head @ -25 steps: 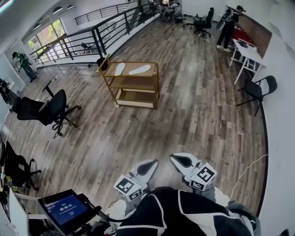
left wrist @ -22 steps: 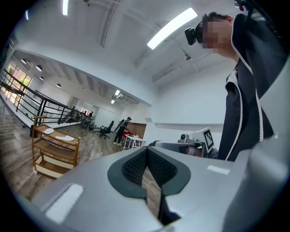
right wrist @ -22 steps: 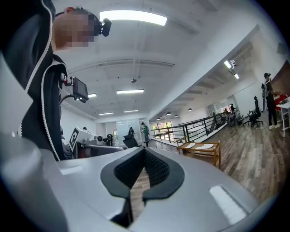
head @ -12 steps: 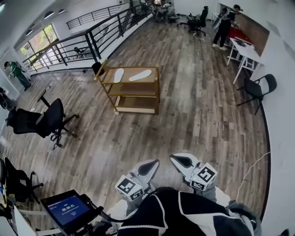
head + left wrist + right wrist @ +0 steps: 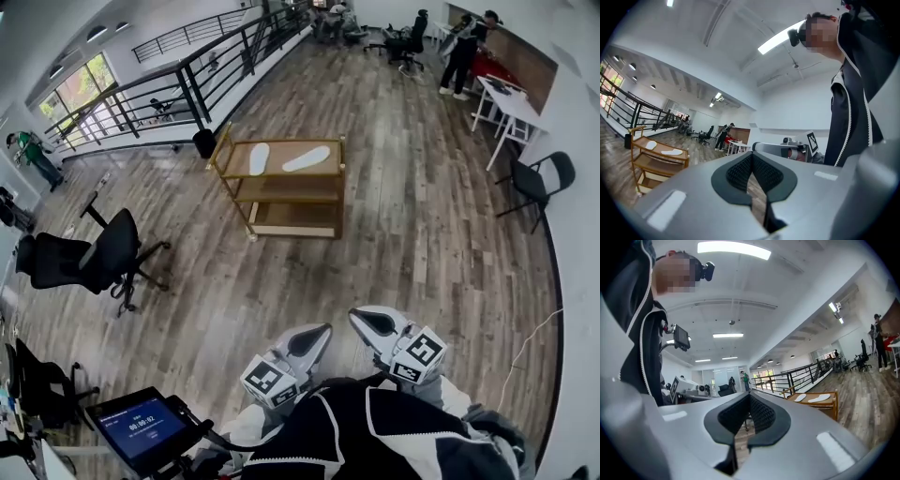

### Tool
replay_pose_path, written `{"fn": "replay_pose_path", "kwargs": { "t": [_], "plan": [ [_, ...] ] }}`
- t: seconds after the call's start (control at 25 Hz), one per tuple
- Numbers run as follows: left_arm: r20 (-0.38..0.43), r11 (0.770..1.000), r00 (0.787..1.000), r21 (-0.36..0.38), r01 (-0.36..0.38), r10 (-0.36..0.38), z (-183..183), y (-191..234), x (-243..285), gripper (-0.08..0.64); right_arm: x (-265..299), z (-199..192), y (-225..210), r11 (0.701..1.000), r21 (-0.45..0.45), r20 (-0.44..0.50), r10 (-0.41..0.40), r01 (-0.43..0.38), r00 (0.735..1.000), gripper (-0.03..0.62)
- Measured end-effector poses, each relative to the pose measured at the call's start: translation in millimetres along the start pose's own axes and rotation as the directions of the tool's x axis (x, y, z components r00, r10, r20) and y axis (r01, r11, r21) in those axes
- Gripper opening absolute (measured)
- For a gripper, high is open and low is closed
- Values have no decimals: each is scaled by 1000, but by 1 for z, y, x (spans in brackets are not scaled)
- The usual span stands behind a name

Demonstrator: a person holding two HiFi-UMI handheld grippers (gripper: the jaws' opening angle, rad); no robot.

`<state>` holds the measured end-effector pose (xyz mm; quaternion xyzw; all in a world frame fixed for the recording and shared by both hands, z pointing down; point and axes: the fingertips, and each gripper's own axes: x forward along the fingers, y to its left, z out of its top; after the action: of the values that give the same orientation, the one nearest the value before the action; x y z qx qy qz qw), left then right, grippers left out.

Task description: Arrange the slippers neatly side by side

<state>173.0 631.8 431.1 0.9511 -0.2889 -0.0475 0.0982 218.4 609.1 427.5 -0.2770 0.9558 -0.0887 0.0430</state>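
Two white slippers lie apart on the top shelf of a wooden cart (image 5: 281,174): one slipper (image 5: 259,157) at the left, the other slipper (image 5: 312,157) at the right, angled away from it. Both show small in the left gripper view as slippers (image 5: 670,151) on the cart (image 5: 654,161), and in the right gripper view as slippers (image 5: 819,398). My left gripper (image 5: 314,337) and right gripper (image 5: 367,323) are held close to my body, far short of the cart, both shut with nothing between the jaws.
Black office chairs (image 5: 89,258) stand at the left. A black railing (image 5: 178,89) runs behind the cart. A folding chair (image 5: 536,183) and a white table (image 5: 511,103) are at the right, with people (image 5: 464,52) at the far end. A tablet screen (image 5: 141,427) sits at lower left.
The cart with the slippers has shifted lower and to the right in the head view and looks slightly nearer. Both grippers keep their place near my body, still shut.
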Motion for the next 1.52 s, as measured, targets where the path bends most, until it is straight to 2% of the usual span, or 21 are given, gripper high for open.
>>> {"fn": "replay_pose_path", "kwargs": {
  "t": [0.08,0.24,0.36,0.64,0.84,0.96,1.24,1.44,1.52],
  "plan": [
    [4,1000,1000,-13,5,-5,-4,2,-2,20,5,2,1,1000,28,14,8,-9,1000,5],
    [8,1000,1000,-14,-1,1,-1,18,-10,18,25,-1,1,1000,13,-5,14,-14,1000,5],
    [23,999,1000,-48,-9,10,0,43,-14,20,48,1,-8,1000,15,-20,9,-9,1000,5],
    [42,995,997,-79,-61,65,2,89,-9,18,93,-5,-28,998,3,-63,62,-62,996,5],
    [71,993,991,-42,-110,113,14,122,10,18,133,2,-61,993,9,-48,115,-115,992,5],
    [80,986,984,-58,-155,159,26,147,21,18,157,11,-79,986,-7,-54,168,-169,984,5],
    [65,981,979,-35,-193,195,50,193,64,18,193,35,-129,972,-15,-29,233,-234,972,5],
    [101,981,976,-21,-191,192,61,243,134,18,205,41,-209,969,-1,-35,249,-249,968,5],
    [90,980,976,-17,-200,201,61,261,153,20,209,43,-233,968,-2,-36,251,-251,967,5]
  ]
}}
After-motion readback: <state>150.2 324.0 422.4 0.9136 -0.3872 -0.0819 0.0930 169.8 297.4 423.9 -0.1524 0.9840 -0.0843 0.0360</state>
